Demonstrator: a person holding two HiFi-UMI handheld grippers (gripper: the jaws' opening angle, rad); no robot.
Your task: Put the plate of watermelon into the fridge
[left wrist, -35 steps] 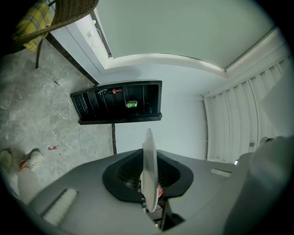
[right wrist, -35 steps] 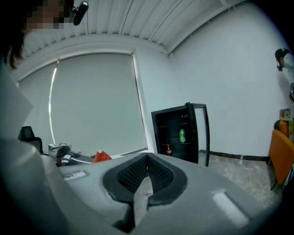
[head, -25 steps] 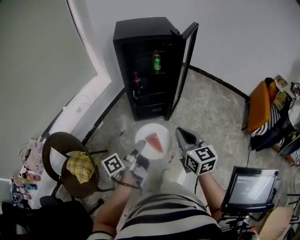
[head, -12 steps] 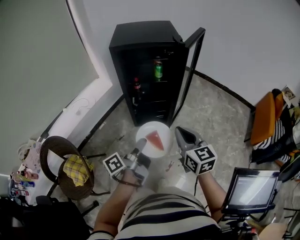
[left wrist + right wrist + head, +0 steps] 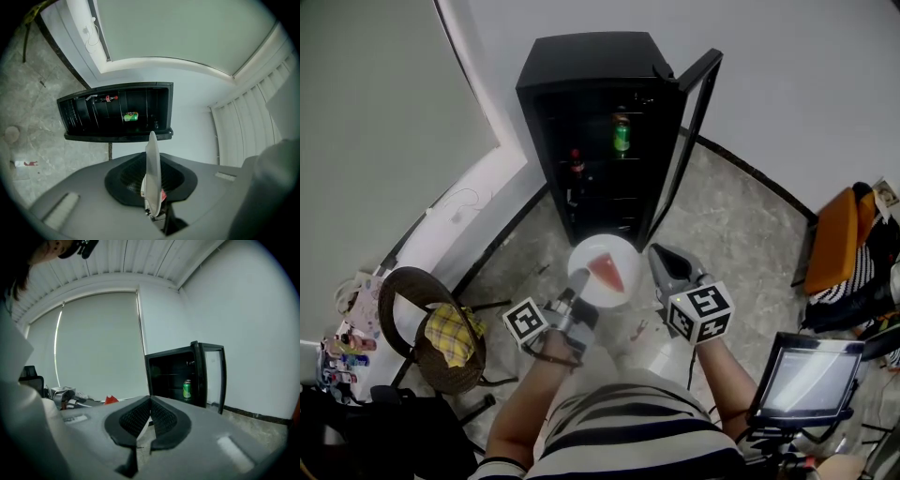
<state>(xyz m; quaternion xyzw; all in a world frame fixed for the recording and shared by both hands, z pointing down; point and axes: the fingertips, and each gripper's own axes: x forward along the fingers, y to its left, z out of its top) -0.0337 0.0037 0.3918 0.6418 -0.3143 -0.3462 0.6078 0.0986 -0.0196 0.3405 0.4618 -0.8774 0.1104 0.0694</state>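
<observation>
A white plate point(image 5: 605, 270) carries a red watermelon wedge point(image 5: 607, 273) and hangs above the floor just in front of the black fridge point(image 5: 600, 122). The fridge door point(image 5: 692, 122) stands open to the right. My left gripper point(image 5: 579, 281) is shut on the plate's near rim. In the left gripper view the plate point(image 5: 153, 183) stands edge-on between the jaws of that gripper point(image 5: 151, 161). My right gripper point(image 5: 659, 256) floats just right of the plate, apart from it; its tips point(image 5: 150, 399) meet with nothing between them. Inside the fridge sit a green can point(image 5: 622, 134) and a red-capped bottle point(image 5: 577, 167).
A round chair with a yellow checked cloth point(image 5: 445, 333) stands at the left. An orange chair point(image 5: 834, 239) and a screen on a stand point(image 5: 806, 375) are at the right. A small red-and-white item point(image 5: 639, 330) lies on the floor by my feet.
Both grippers and the plate have moved toward the fridge, which now looks closer. The grip on the plate is unchanged.
</observation>
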